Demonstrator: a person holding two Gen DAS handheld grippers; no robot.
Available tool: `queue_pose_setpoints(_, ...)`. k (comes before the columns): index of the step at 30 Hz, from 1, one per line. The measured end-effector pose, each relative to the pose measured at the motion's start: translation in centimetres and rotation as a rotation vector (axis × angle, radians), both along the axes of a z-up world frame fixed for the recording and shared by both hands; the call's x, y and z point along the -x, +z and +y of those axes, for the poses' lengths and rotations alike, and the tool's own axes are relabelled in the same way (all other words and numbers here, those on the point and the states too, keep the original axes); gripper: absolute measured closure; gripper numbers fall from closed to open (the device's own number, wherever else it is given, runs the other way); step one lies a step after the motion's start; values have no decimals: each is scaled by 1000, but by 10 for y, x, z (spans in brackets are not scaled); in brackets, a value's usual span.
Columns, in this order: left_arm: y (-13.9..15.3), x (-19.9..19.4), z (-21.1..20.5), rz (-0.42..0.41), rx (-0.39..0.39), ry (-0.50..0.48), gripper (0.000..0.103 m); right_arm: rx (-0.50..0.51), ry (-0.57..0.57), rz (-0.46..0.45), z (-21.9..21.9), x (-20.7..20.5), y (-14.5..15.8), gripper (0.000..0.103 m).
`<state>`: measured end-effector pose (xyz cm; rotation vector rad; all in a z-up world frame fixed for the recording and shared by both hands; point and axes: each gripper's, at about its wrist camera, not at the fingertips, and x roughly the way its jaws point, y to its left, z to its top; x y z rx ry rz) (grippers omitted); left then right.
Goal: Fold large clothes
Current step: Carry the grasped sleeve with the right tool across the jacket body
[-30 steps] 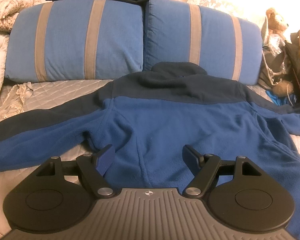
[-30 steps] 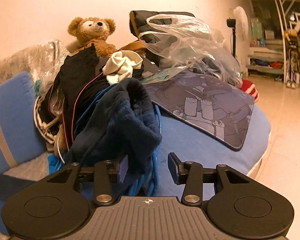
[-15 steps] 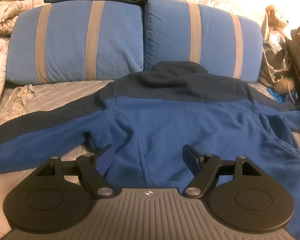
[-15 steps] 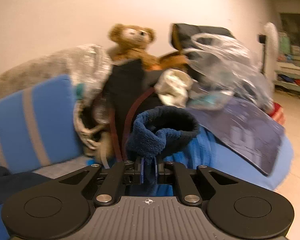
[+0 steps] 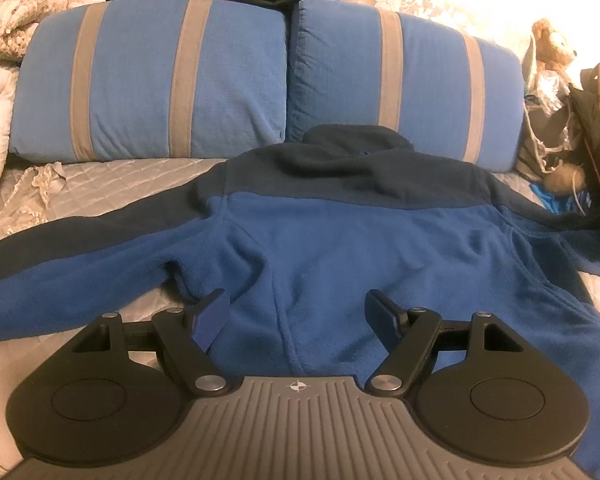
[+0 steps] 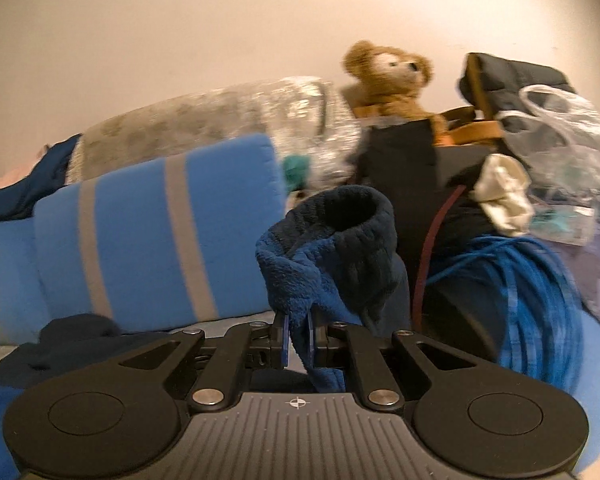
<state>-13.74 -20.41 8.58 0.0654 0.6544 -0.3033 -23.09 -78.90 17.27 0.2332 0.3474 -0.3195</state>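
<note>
The sleeve cuff [image 6: 332, 240] has just been pinched by the right gripper [image 6: 298, 340] and lifted for folding; the left gripper [image 5: 296, 316] is kept wide over the fleece jacket [image 5: 340, 240]

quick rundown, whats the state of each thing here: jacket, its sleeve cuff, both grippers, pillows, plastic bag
fleece jacket: spread flat, back up, unfolded
sleeve cuff: pinched, lifted off the bed
right gripper: shut on the cuff
left gripper: open above the hem, holding nothing
striped pillows: side by side, upright
plastic bag: crumpled on the pile
</note>
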Motion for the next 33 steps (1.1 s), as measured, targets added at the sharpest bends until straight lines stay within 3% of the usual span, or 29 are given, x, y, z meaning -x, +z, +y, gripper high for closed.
queue_pose_setpoints(8, 0, 1, -2, -2, 0, 9, 29, -15, 125, 25, 58, -40, -9, 92)
queue_pose_setpoints(14, -1, 2, -3, -7, -15, 6, 29, -57, 228, 60, 114, -63, -37, 93)
queue_pose_setpoints(18, -1, 2, 0, -4, -1, 4, 29, -20, 311, 118, 159, -77, -59, 93)
queue_pose_setpoints(25, -1, 1, 1, 2, 9, 1, 29, 140, 460, 255, 218, -92, -91, 91)
queue_pose_setpoints(28, -1, 1, 1, 3, 13, 2, 29, 216, 534, 328, 232, -91, -103, 83)
queue_pose_setpoints(30, -1, 0, 1, 6, 12, 1, 29, 270, 588, 348, 240, -86, -109, 59)
queue_pose_setpoints(32, -1, 0, 1, 6, 9, 3, 29, 313, 632, 340, 246, -76, -114, 47)
queue_pose_setpoints(33, -1, 1, 0, 5, 6, 4, 29, 340, 645, 337, 249, -73, -115, 47)
